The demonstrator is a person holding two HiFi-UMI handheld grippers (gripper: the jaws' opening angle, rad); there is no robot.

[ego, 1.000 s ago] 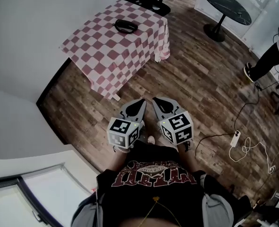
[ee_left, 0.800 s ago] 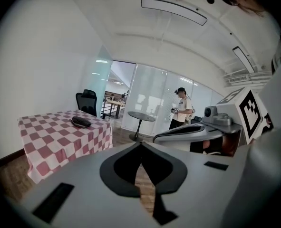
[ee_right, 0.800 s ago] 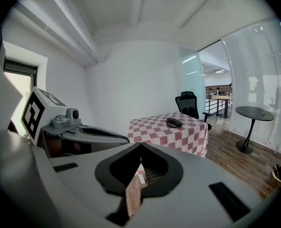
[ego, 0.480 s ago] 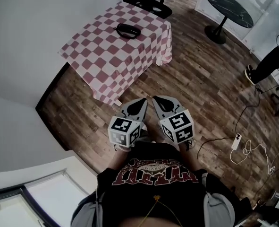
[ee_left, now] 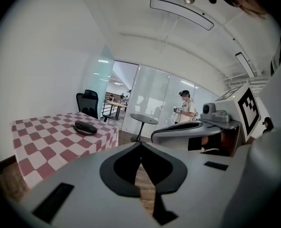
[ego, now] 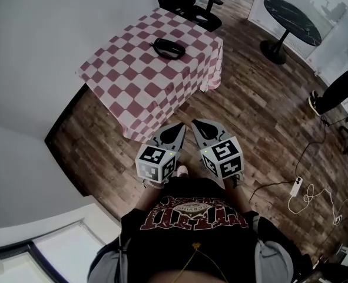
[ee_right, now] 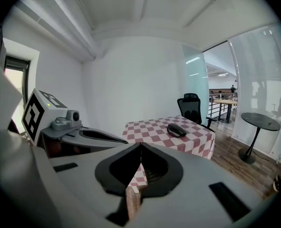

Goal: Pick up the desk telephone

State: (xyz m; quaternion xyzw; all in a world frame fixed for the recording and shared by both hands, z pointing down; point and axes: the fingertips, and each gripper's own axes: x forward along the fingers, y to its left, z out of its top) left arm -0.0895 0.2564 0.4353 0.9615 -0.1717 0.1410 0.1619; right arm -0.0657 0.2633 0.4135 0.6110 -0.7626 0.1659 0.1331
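Observation:
A black desk telephone (ego: 168,48) lies on a table under a red-and-white checked cloth (ego: 138,87); it also shows in the left gripper view (ee_left: 85,127) and the right gripper view (ee_right: 176,129). My left gripper (ego: 179,126) and right gripper (ego: 195,123) are held side by side above the wooden floor, just short of the table's near corner, well away from the phone. Both have their jaws shut with nothing between them.
A black office chair (ego: 188,2) stands behind the table. A round dark table (ego: 291,13) is at the far right. A power strip and cables (ego: 306,193) lie on the floor at right, and a person's leg (ego: 338,87) is at the right edge. A white wall (ego: 38,40) runs along the left.
The table and phone have drawn closer and lower in the head view as the person moved forward. Both grippers stay shut, side by side.

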